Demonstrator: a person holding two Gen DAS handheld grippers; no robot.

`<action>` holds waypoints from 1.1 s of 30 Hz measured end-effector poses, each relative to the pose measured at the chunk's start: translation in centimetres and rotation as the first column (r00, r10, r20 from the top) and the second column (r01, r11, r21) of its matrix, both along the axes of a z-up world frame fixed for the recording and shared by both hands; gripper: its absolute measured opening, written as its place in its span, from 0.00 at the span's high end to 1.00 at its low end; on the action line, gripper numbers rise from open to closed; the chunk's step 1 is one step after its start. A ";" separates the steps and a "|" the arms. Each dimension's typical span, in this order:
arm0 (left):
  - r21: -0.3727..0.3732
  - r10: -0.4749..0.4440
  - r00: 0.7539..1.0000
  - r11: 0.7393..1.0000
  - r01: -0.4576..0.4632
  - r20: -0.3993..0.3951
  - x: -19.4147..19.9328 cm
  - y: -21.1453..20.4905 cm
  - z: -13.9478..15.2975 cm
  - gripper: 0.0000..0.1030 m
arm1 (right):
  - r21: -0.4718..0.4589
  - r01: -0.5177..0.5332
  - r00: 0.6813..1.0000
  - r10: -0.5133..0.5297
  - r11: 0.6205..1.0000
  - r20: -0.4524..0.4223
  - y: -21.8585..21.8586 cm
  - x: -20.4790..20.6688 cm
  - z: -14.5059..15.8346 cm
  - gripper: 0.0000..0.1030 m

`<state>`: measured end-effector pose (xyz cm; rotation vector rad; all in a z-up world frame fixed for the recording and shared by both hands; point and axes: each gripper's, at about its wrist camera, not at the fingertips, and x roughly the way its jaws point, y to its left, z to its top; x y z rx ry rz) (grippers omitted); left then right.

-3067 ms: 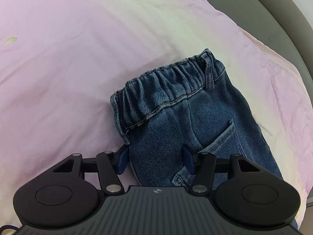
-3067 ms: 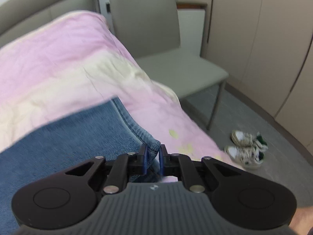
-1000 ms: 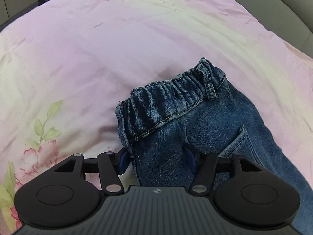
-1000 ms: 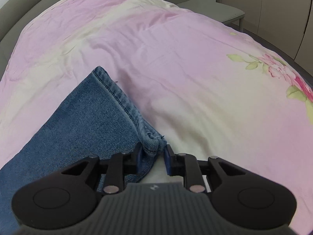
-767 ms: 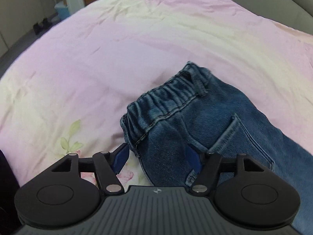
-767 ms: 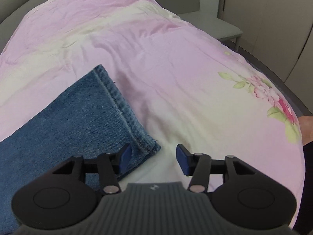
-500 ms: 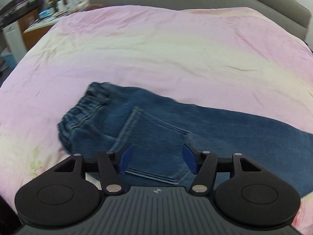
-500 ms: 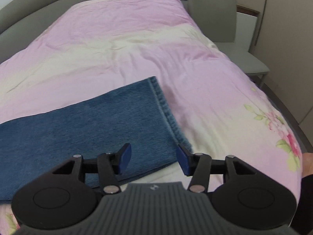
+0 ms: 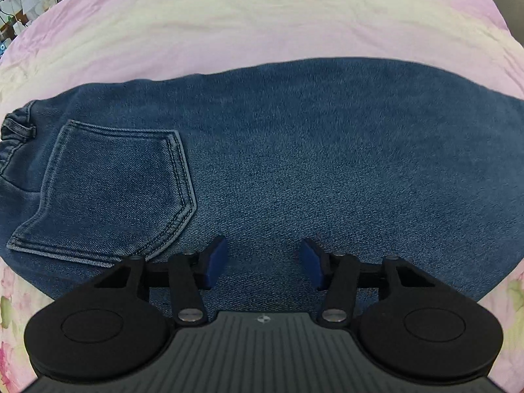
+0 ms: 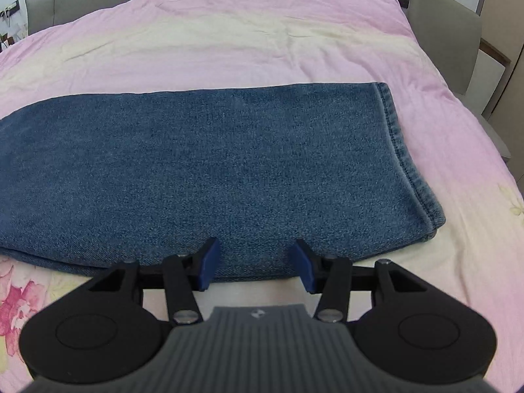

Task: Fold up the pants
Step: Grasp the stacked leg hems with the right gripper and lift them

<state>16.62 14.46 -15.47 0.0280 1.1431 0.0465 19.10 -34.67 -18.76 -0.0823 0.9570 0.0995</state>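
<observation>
Both grippers, left (image 9: 263, 262) and right (image 10: 253, 260), hover empty with jaws apart, the left's just narrowing, over the near edge of the jeans (image 10: 213, 163), which lie flat on the pink bedspread (image 10: 229, 39). Denim is soft, floppy, fairly heavy; pinch hem (image 10: 406, 167) and waistband (image 9: 13, 137).

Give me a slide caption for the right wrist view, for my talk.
Open right gripper above the near edge of folded jeans on a pink bedspread.
</observation>
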 end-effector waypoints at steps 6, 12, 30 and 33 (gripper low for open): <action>0.070 -0.043 0.998 0.997 0.040 0.040 0.4 -2.9 3.0 0.45 | 0.100 0.047 0.999 -0.048 0.994 0.002 -2.3 -0.6 2.1 0.51; -0.032 -0.225 0.966 0.973 0.231 0.125 0.9 -11.3 6.6 0.45 | 0.293 0.268 0.962 -0.271 0.918 -0.031 -9.1 -1.1 3.7 0.46; -0.085 -0.711 0.704 0.700 0.709 0.010 2.9 -34.0 2.8 0.73 | 0.660 0.496 0.849 -0.475 0.564 -0.232 -19.2 1.2 -4.1 0.61; -0.036 -0.751 0.660 0.661 0.750 -0.023 2.4 -35.1 1.9 0.76 | 0.670 0.492 0.848 -0.479 0.556 -0.226 -19.4 1.5 -4.1 0.68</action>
